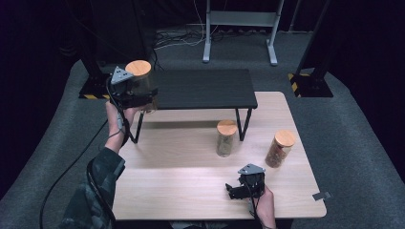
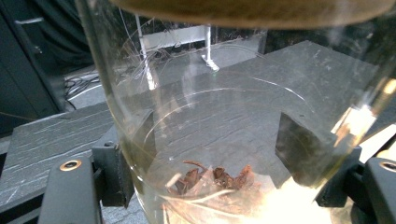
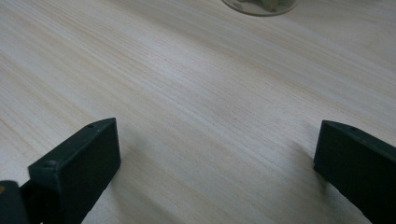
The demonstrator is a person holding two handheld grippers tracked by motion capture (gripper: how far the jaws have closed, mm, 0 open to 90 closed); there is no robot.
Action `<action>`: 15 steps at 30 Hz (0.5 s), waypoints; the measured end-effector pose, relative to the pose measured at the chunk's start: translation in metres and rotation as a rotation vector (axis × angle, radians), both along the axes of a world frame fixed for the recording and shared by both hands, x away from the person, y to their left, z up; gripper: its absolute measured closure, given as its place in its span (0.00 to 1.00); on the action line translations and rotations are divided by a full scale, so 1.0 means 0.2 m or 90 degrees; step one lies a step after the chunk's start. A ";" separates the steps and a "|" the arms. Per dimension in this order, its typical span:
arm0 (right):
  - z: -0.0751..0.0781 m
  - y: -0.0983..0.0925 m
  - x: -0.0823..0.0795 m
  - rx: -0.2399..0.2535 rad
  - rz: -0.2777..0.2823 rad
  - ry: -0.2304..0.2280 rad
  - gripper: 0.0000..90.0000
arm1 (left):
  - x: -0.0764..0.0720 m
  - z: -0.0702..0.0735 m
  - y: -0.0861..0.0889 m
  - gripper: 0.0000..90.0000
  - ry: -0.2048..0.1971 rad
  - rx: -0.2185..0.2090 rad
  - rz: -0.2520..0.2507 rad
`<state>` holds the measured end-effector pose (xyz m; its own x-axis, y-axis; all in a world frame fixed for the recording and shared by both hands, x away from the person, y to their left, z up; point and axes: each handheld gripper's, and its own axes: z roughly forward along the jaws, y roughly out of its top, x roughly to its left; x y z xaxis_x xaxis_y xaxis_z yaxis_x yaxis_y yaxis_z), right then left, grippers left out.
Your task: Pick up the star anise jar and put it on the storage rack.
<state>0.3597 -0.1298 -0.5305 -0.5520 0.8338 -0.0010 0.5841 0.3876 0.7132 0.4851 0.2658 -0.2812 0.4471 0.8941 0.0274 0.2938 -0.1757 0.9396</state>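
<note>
A glass jar (image 1: 140, 80) with a wooden lid hangs over the left end of the black shelf (image 1: 203, 88), held up in the air. My left gripper (image 1: 145, 95) is shut on its lower body. In the left gripper view the jar (image 2: 233, 107) stands between both black pads (image 2: 299, 144), with reddish-brown dried bits (image 2: 210, 179) at its bottom and the shelf top behind it. My right gripper (image 1: 233, 191) rests low over the wooden table (image 1: 181, 186) near its front edge. Its jaws stand wide open in the right gripper view (image 3: 217, 158), with bare wood between them.
Two more lidded jars stand on the table: one (image 1: 226, 138) by the shelf's front right leg, another (image 1: 280, 149) farther right. The base of a jar (image 3: 260, 5) shows at the top of the right gripper view. A metal stand (image 1: 239, 28) is on the floor behind.
</note>
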 end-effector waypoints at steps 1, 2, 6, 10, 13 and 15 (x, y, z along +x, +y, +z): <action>0.00 0.00 0.00 0.000 0.000 0.000 0.00 | 0.00 0.00 0.00 0.28 0.000 0.000 0.002; 0.00 0.00 0.00 0.000 0.000 0.000 0.00 | 0.01 0.00 0.00 0.28 0.000 0.001 0.004; 0.00 0.00 0.00 0.000 0.000 0.000 0.00 | 0.03 -0.01 0.01 0.28 0.004 -0.001 0.007; 0.00 0.00 0.00 0.000 0.000 0.000 0.00 | 0.04 -0.01 0.02 0.28 0.005 -0.007 0.012; 0.00 0.00 0.00 0.000 0.000 0.000 0.00 | 0.05 -0.02 0.02 0.28 0.007 -0.008 0.015; 0.00 0.00 0.00 0.000 0.000 0.000 0.00 | 0.06 -0.02 0.02 0.28 0.007 -0.010 0.015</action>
